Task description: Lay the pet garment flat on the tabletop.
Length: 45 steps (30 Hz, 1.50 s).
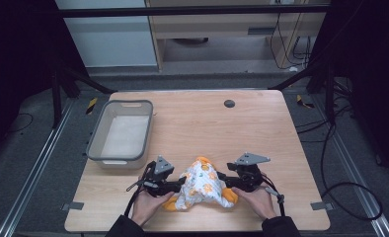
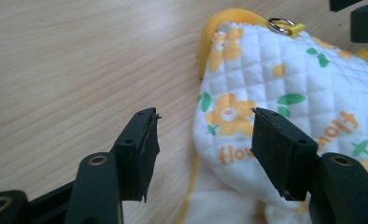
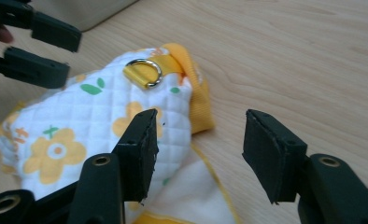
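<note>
A small quilted garment [image 1: 202, 185], white with orange flowers and orange trim, lies bunched on the wooden table [image 1: 261, 133] at about 6 o'clock, near the front edge. The left gripper [image 1: 180, 186] sits at its 9 o'clock side and the right gripper [image 1: 223, 178] at its 3 o'clock side. Both sets of jaws stand fairly wide around the cloth's edges, not pressing it. A metal ring [image 3: 144, 72] sits on the garment's orange collar. A grey tub [image 1: 96, 143] stands at 10 o'clock.
</note>
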Each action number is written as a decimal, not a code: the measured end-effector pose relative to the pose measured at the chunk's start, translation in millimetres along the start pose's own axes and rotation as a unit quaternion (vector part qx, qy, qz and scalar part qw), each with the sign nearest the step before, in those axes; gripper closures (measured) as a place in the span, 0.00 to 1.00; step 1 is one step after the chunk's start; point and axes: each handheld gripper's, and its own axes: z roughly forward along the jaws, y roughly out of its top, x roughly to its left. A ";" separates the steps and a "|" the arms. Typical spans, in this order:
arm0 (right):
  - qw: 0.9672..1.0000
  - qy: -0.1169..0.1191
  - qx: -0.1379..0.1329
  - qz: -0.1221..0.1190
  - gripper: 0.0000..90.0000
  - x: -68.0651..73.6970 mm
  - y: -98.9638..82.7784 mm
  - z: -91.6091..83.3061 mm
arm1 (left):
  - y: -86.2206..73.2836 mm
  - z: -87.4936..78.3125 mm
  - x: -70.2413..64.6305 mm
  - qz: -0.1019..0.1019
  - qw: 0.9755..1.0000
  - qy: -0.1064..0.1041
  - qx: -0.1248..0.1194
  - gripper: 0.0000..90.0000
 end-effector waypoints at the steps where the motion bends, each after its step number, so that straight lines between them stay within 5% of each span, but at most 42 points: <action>1: 1.000 0.006 0.002 0.002 0.51 0.6 -0.6 1.8 | -0.5 1.5 -0.8 -0.001 1.000 -0.004 0.004 0.46; 15: 0.999 0.030 0.038 0.003 0.64 7.4 -8.4 18.0 | -8.9 19.5 -6.8 -0.014 0.998 -0.028 0.051 0.73; 25: 0.997 0.043 0.057 0.005 0.90 10.1 -11.5 25.7 | -9.1 21.2 -8.4 -0.009 0.998 -0.032 0.057 0.89; 33: 0.998 0.039 0.046 0.006 0.98 8.5 -7.3 18.5 | -6.2 10.3 -6.9 -0.008 0.999 -0.034 0.030 0.92; 41: 0.999 0.041 -0.022 -0.001 1.00 4.4 2.8 -15.2 | 6.0 -25.8 -2.0 -0.016 0.998 -0.044 -0.032 0.92; 45: 0.998 0.045 -0.041 -0.010 1.00 6.6 6.8 -24.8 | 13.5 -40.6 -8.7 0.001 0.997 -0.040 -0.062 0.92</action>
